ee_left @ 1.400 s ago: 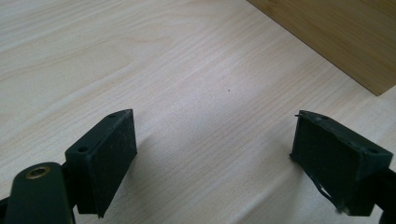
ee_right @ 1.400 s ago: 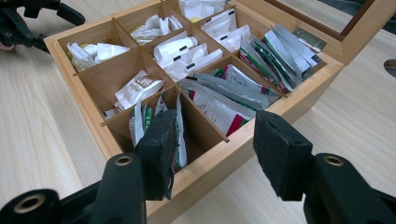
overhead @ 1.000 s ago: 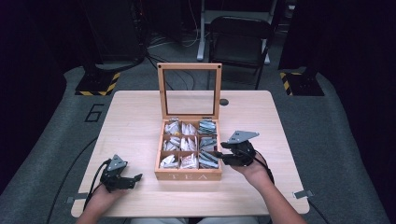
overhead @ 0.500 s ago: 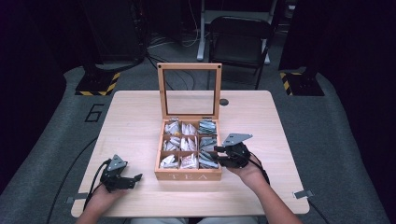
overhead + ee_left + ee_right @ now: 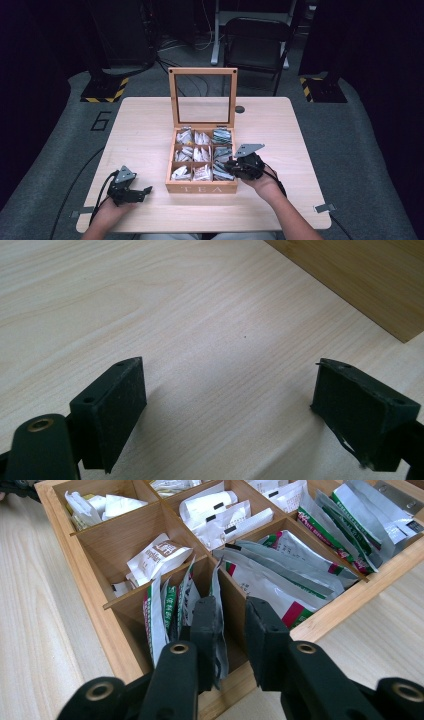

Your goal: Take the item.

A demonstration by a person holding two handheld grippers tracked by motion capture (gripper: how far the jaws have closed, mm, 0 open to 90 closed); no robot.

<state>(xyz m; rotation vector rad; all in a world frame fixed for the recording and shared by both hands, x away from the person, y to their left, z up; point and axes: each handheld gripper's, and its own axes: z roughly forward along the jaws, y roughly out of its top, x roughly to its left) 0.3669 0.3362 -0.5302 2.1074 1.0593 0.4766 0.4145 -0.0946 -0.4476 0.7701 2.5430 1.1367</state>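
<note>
A: Where are the right tongs [image 5: 231, 611] working?

B: At the near right compartment of the wooden tea box [image 5: 202, 189], which sits mid-table with its glass lid [image 5: 202, 98] standing upright at the back. One jaw has slipped inside among the upright tea sachets [image 5: 165, 611]; the other is over the divider wall, toward the next cell.

A: Pinching one?

B: Not that I'd claim. The jaws stand a little apart, and the outermost foil packet [image 5: 216, 600] lies against the inner jaw rather than squeezed between the two. I judge the hand is lining up to pick that packet out.

A: Why come in from the side?

B: The sachets stand on edge, so a thin top edge is the only thing to grab. Coming low over the rim lets a jaw slide down beside it.

A: And the left tongs [image 5: 230, 410]?

B: Spread wide, holding nothing, parked on the bare table [image 5: 165, 315] near the box's front left corner, out of the way.
</note>
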